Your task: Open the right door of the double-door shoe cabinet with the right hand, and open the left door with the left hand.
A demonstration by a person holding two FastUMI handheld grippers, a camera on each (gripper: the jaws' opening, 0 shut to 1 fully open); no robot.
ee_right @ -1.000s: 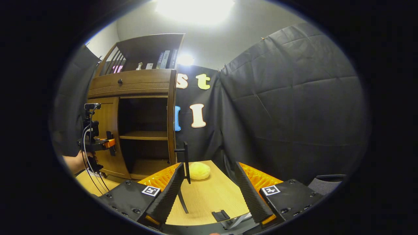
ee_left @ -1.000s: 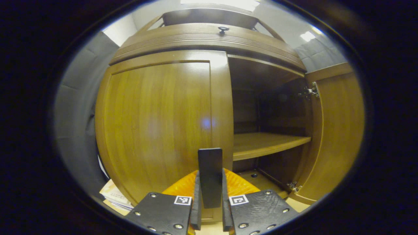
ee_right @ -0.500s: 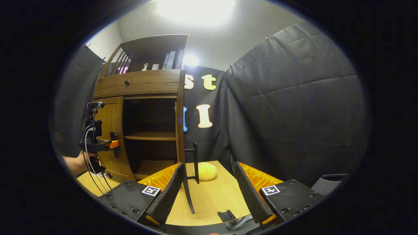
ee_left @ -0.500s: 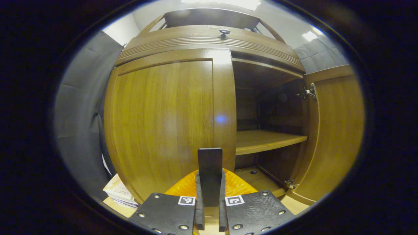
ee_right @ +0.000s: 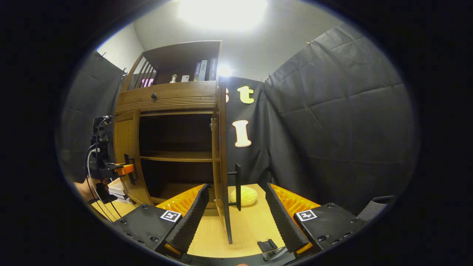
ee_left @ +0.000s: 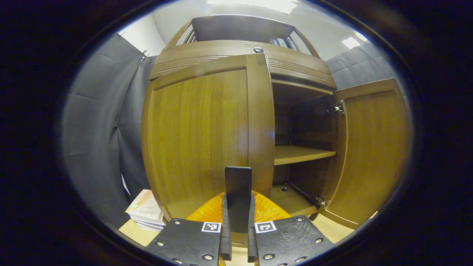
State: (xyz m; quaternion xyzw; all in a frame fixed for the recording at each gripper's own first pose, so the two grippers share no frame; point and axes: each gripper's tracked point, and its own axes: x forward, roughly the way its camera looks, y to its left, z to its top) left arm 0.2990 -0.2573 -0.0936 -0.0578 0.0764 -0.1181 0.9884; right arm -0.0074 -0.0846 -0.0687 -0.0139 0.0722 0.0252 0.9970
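Left gripper (ee_left: 236,236), clamped on the handle (ee_left: 238,192), is swinging the left door (ee_left: 207,133) outward; right door (ee_left: 369,147) at 3 o'clock already open, right gripper (ee_right: 236,218) spread empty.

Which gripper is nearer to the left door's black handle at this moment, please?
Left. The left gripper has its fingers shut on the left door's handle. The right gripper is open, off by the right door, apart from that handle.
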